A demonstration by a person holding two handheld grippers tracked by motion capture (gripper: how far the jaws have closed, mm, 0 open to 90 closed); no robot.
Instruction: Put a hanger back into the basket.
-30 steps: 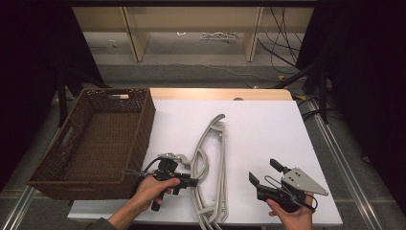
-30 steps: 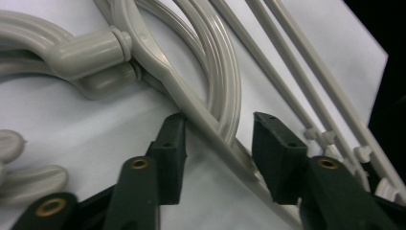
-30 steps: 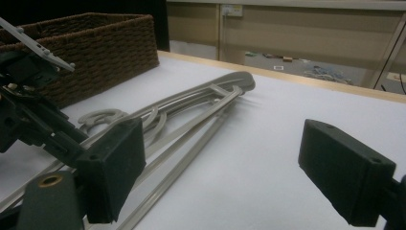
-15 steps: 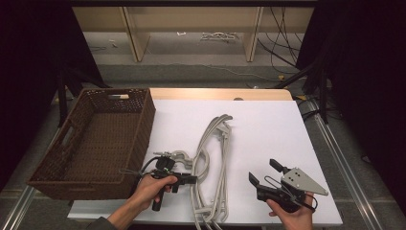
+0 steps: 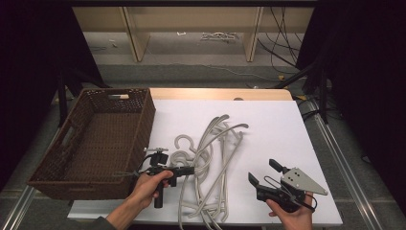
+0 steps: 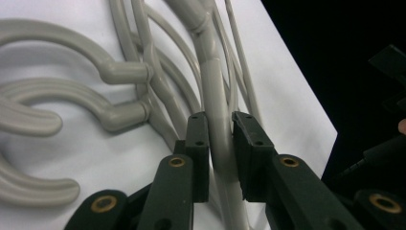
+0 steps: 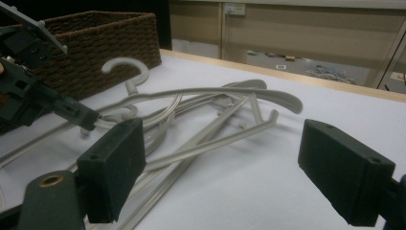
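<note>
White table (image 5: pixel 287 129) fills centre frame. Brown wicker basket (image 5: pixel 95 139), empty, at left, its near corner close to the left hand. Tangle of grey plastic hangers (image 5: pixel 210 163) lies lower centre, hooks toward the basket. They look light, stiff and smooth; interlocked, so lifting one will likely drag the rest. Best hold: a straight arm, not the hook. Left gripper (image 6: pixel 220 139) has just been closing, jaws narrow, pinching one hanger arm. Right gripper (image 5: pixel 262 175), lower right, gapes wide, holding nothing.
</note>
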